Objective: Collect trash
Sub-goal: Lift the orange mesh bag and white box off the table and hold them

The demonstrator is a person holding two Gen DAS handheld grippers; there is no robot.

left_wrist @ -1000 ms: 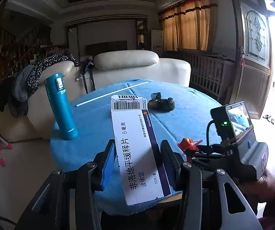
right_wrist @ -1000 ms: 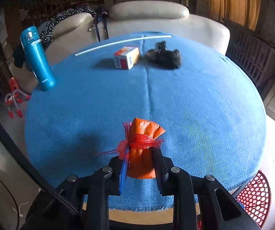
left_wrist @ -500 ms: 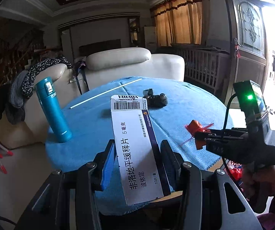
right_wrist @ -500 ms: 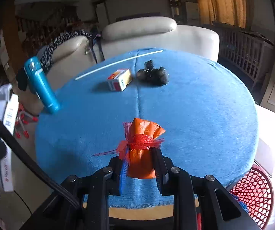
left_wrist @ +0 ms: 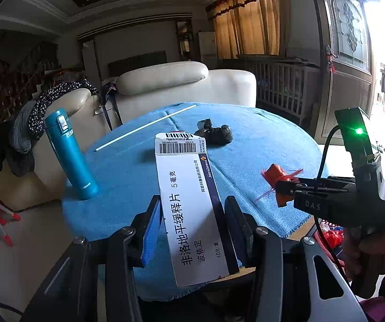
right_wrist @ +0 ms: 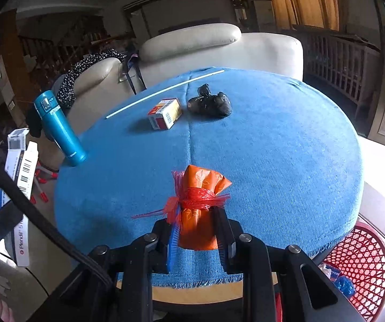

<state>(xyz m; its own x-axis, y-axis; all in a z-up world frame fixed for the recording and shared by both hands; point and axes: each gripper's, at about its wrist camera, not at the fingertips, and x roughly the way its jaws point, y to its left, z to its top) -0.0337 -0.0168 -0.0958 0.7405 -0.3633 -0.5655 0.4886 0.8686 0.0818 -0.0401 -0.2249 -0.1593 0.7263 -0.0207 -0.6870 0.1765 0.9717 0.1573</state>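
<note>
The left gripper (left_wrist: pixel 192 225) has its jaws pinching the white medicine carton (left_wrist: pixel 192 201), which juts toward 12 o'clock. The right gripper (right_wrist: pixel 196 232) jaws clamp the orange wrapper (right_wrist: pixel 199 214) above the blue surface (right_wrist: pixel 273 147); a red basket (right_wrist: pixel 364 257) sits at 4 o'clock.

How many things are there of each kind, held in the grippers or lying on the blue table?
Cartons: 2, white medicine box in left gripper, small carton
Wrapped bundles: 2, orange bundle in right gripper, black bag
Flasks: 1, teal flask
Sticks: 1, white stick
Total: 6
</note>
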